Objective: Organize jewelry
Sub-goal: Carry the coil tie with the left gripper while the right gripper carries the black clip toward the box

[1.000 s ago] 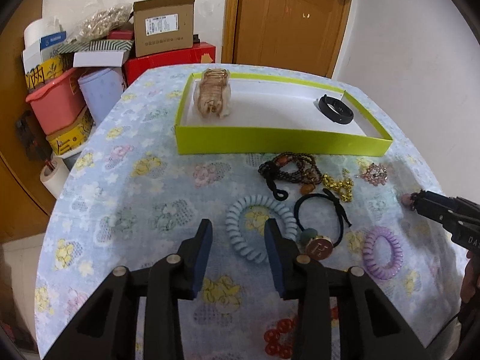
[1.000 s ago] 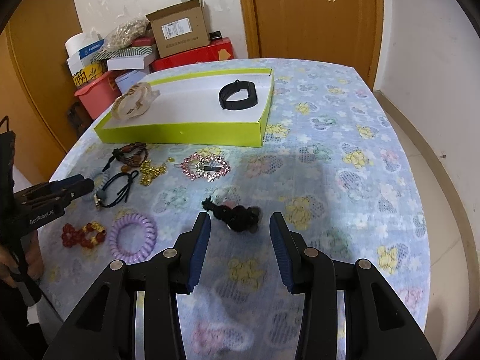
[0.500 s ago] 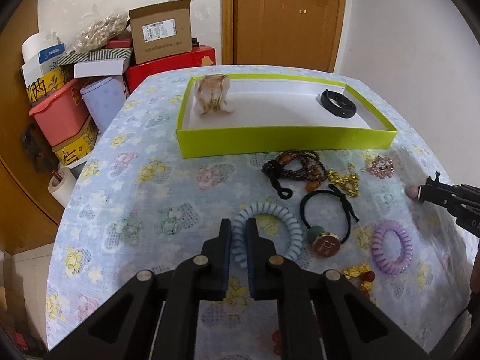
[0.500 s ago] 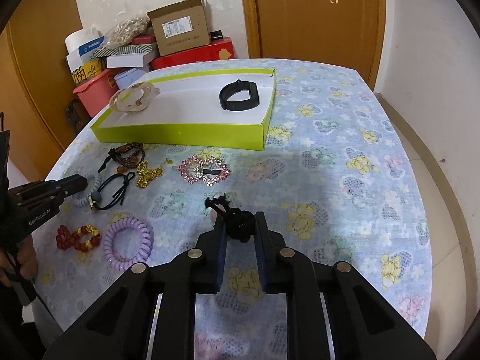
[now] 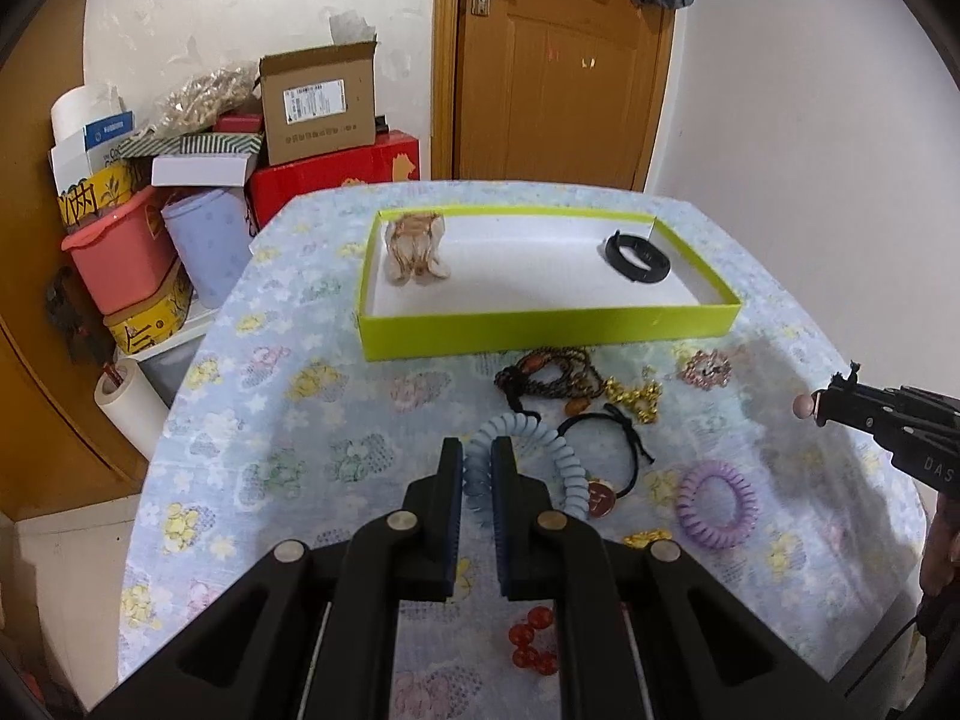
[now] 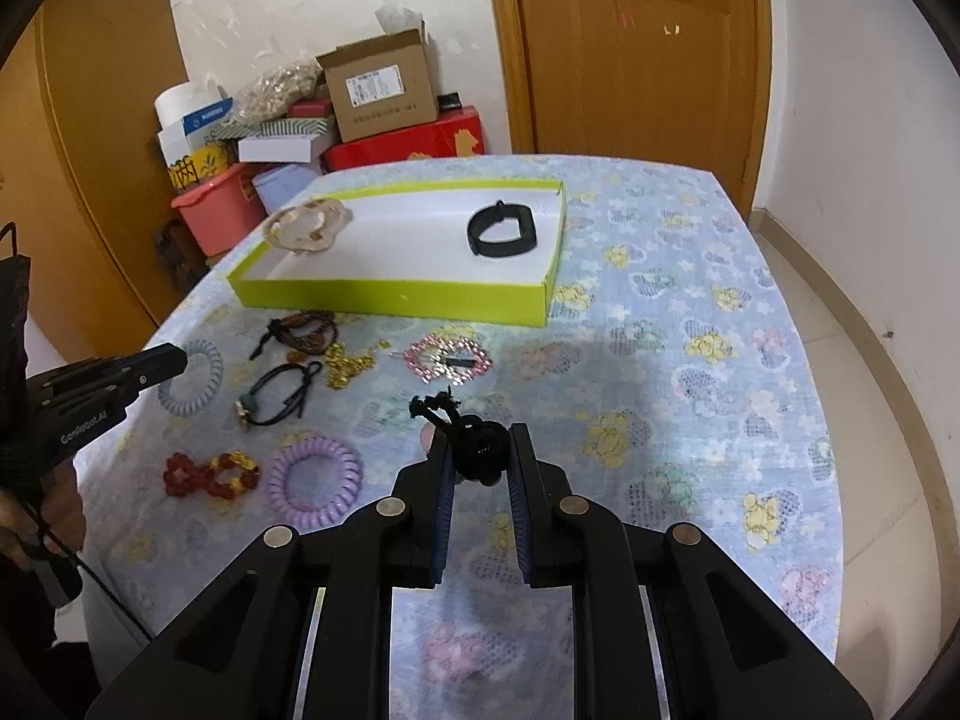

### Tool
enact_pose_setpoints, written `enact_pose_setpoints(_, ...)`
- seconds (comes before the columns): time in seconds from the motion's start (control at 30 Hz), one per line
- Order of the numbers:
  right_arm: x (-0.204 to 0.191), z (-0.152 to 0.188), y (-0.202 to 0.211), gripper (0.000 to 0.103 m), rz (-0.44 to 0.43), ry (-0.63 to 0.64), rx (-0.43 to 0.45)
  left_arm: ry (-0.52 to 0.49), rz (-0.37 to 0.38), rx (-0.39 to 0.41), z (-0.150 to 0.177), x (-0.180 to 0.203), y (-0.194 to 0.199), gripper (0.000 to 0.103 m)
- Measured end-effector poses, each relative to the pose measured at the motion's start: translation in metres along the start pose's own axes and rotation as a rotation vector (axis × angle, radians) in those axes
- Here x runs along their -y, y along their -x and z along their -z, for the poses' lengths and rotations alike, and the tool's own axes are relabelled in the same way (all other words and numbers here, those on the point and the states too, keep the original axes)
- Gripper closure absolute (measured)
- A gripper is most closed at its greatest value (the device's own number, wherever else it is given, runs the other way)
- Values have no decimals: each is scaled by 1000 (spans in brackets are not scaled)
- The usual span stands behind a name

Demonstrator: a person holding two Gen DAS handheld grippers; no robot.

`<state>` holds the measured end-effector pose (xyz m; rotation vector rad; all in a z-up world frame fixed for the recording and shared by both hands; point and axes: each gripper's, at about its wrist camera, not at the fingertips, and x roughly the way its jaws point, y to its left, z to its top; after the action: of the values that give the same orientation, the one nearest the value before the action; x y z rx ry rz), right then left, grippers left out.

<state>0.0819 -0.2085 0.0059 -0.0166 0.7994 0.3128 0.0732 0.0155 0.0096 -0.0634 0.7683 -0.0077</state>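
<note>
Left wrist view: the left gripper (image 5: pixel 477 450) is clamped on the near side of the pale blue spiral hair tie (image 5: pixel 540 450), its 2 jaws pressing the coil between them. The tie lies in front of the green tray (image 5: pixel 540 330), which holds a tan claw clip (image 5: pixel 415 246) and a black band (image 5: pixel 637 255). A beaded bracelet (image 5: pixel 549 378), black elastic (image 5: pixel 606 450) and purple spiral tie (image 5: pixel 717 503) lie on the floral tablecloth (image 5: pixel 288 420)

Right wrist view: the right gripper (image 6: pixel 479 450) is closed narrowly on a black hair ornament (image 6: pixel 474 450), whose stem sticks out past the fingertips above the cloth. A pink rhinestone clip (image 6: pixel 447 358) lies just beyond, near the tray (image 6: pixel 390 300)
</note>
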Motion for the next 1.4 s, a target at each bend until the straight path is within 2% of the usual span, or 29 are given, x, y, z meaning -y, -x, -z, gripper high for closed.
enact_pose_setpoints(0.43, -9, -15, 6, 86, -28, 10, 34, 26, 15, 25, -22, -6, 1, 94)
enact_pose_setpoints(0.7, -13, -34, -2, 86, -32, 35, 51, 55, 13, 22, -49, -18, -21, 94)
enact_pose_setpoints(1.07, -19, -62, -26, 86, -34, 74, 58, 91, 3, -24, -76, -34, -68, 94)
enact_pose_setpoints(1.4, -15, -80, -53, 86, -29, 82, 47, 101, -11, -40, -89, -41, -93, 94)
